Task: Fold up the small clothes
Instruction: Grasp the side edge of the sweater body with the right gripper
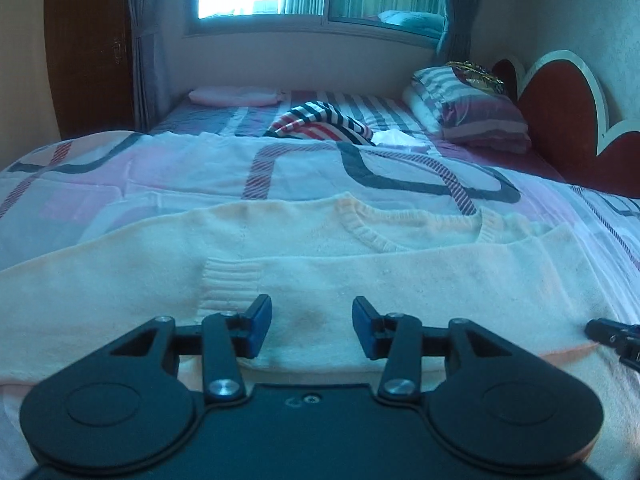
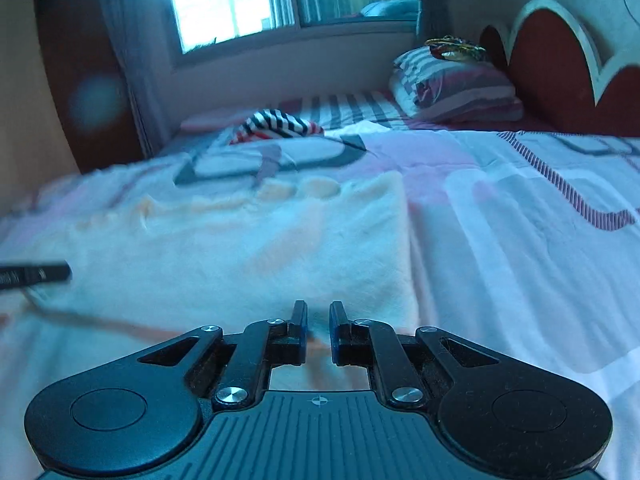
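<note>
Cream knit sweater (image 1: pixel 320 264) (flat, sleeve folded in)

Left gripper (image 1: pixel 312 326): matte black body, two round side discs, angled link arms fixed with silver screws, blue pads on black fingers. Right gripper (image 2: pixel 318 330): same black build and silver screws, ribbed top plate with small crosshair mark.

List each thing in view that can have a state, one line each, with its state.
cream sweater: spread flat on the bed, one sleeve folded across its front
left gripper: open, over the sweater, holding nothing
right gripper: shut at the sweater's near edge
striped garment: crumpled, unfolded
window curtains: drawn aside
</note>
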Demonstrator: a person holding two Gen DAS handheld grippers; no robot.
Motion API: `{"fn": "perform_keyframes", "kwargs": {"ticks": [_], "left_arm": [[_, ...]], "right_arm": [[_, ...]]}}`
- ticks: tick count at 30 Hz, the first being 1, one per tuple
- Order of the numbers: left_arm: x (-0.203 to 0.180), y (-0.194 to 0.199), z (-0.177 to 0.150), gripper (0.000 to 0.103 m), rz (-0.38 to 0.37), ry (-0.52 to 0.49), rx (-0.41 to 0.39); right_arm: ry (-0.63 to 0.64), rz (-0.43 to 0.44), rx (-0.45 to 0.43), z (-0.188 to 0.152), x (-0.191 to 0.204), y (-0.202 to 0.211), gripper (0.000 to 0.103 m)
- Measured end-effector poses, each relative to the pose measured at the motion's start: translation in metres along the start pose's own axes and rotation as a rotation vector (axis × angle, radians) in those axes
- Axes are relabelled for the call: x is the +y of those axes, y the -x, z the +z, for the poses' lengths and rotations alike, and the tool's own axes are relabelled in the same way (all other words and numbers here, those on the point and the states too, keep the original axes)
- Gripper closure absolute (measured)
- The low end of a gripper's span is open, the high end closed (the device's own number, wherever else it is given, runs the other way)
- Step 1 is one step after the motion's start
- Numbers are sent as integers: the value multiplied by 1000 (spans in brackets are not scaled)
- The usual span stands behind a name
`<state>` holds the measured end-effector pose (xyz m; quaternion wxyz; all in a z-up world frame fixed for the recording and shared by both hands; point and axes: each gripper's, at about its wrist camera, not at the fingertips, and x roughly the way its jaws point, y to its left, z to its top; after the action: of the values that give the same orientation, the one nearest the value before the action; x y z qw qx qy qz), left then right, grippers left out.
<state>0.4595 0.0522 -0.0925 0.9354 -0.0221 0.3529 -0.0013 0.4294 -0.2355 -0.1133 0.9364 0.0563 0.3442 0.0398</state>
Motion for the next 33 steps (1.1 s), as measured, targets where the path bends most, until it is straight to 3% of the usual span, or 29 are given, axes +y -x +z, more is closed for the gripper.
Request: {"fn": "perform_keyframes", "kwargs": {"ticks": [1,4,6,10,15,18,20,26,30,33], "left_arm": [[3,0,-2,58,5,0,-3],[15,-9,-6,57,8,10,25],[19,-10,-3,58,2,31,12],[10,-19,10,56,-18,22,-1],[-5,-37,16,53,-22,-62,4],[4,-44,12,51,21,-110,15],[7,-44,12,51,14,-133,22],[4,-43,20,54,49,-109,14],[12,-49,22,52,25,-88,39],[13,-37,25,55,32,-81,13]], "right_arm": [[-34,1,-1,0,-11,1,103],[-26,9,19,8,-22,1,103],[-20,9,-20,16,-20,4,103],[-32,74,-26,35,-4,-16,103],[132,168,15,39,37,-49,103],[109,-27,23,44,16,-67,103],[-10,-36,34,57,-12,-77,103],[20,-90,25,87,-25,-103,103],[-3,-61,61,91,-40,-111,103],[-5,-42,54,92,-39,-94,103]]}}
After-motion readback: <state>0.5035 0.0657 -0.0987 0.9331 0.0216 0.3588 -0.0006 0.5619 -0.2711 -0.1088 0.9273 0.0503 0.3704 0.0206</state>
